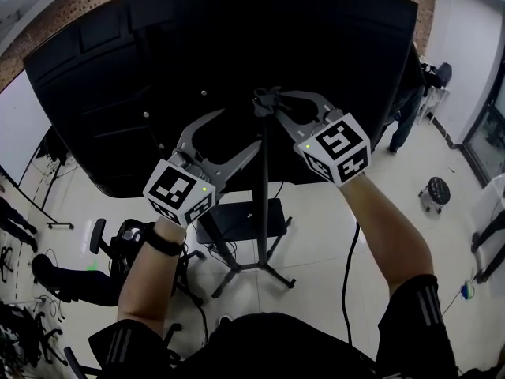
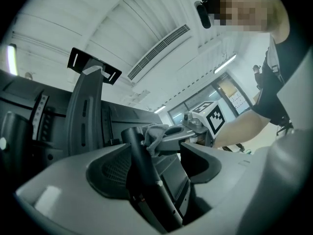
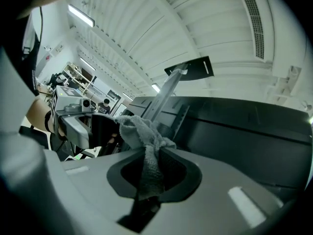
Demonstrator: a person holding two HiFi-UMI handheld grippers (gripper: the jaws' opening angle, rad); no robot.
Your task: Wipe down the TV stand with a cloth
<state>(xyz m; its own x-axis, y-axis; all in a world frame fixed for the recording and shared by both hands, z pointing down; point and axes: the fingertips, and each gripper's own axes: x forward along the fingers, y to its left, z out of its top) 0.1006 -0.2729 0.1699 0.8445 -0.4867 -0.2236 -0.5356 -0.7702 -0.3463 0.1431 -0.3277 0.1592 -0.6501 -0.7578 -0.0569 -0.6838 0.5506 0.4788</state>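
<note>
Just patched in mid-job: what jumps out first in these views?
The big black back of the TV fills the top of the head view, mounted on a thin pole. The right hand-held gripper pinches a grey cloth right at that pole. The left hand-held gripper sits close by with the pole between its jaws.
</note>
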